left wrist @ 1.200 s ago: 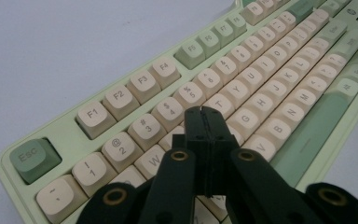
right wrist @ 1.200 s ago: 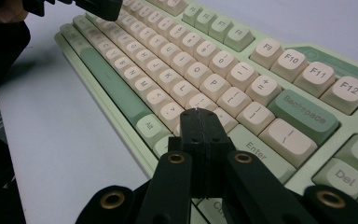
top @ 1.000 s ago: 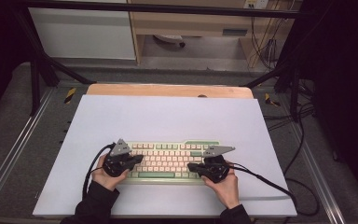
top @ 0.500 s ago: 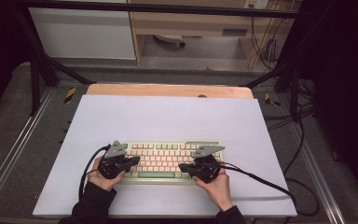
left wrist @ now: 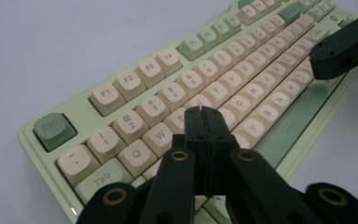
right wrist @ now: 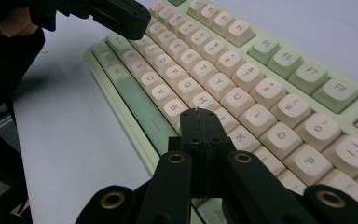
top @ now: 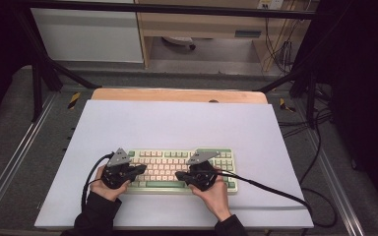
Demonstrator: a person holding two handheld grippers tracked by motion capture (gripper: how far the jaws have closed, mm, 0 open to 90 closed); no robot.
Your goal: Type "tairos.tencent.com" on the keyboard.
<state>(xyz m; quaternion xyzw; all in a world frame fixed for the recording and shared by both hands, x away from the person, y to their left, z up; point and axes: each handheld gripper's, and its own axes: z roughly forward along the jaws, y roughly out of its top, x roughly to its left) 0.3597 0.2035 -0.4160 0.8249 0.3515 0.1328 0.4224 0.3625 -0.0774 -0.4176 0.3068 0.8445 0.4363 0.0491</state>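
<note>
Two grippers, one in each of my hands, both with jaws pressed together and holding nothing. My left gripper [left wrist: 204, 122] points its closed tip down over the letter keys near the keyboard's left end, just past the W and Q; whether it touches a key I cannot tell. My right gripper [right wrist: 200, 122] does the same toward the right half, its tip over the keys by H and K, above the long green space bar [right wrist: 142, 114]. The keyboard [top: 177, 168] is pale green with cream keycaps. It lies flat on a white sheet [top: 177, 123], near the sheet's front edge.

I judge the keyboard rigid and fairly heavy, its caps smooth and easily popped off. To lift it I would grip the bare frame at its two short ends, not the keys.
</note>
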